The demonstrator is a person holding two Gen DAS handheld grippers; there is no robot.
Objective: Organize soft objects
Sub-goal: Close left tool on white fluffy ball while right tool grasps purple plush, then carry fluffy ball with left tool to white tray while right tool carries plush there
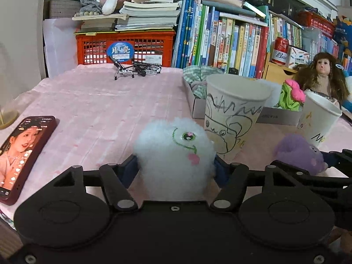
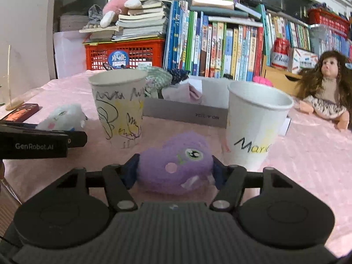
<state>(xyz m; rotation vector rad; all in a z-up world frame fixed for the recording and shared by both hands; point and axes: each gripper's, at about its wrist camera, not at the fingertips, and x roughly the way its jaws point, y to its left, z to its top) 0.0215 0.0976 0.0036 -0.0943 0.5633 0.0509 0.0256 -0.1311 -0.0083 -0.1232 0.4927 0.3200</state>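
Left wrist view: left gripper [image 1: 176,165] has its blue pads [image 1: 129,171] pressed into both sides of the white fluffy toy [image 1: 175,156], low centre of frame. The toy's underside is hidden behind the gripper body, so contact with the pink tablecloth [image 1: 99,110] cannot be judged. Just right of the toy stands the scribbled paper cup [image 1: 233,116], its base partly covered by the fluff. Second paper cup [image 1: 316,121] sits at right, lettering cut off. Purple plush toy [image 1: 301,154] shows at lower right, partly masked by the other gripper's black arms. Phone [image 1: 22,154] lies at the left edge, its lower end out of frame. Grey box [image 1: 270,114] behind the cups is mostly hidden; its contents are hard to make out.

Right wrist view: right gripper [image 2: 175,169] clamps the purple plush toy low centre, pads [image 2: 131,171] touching both flanks; its lower part is hidden. Both cups stand beyond it, left and right. The left gripper's body enters at the left edge, partly covering the white toy. Doll [image 2: 325,92] sits at upper right, one foot near the frame edge.
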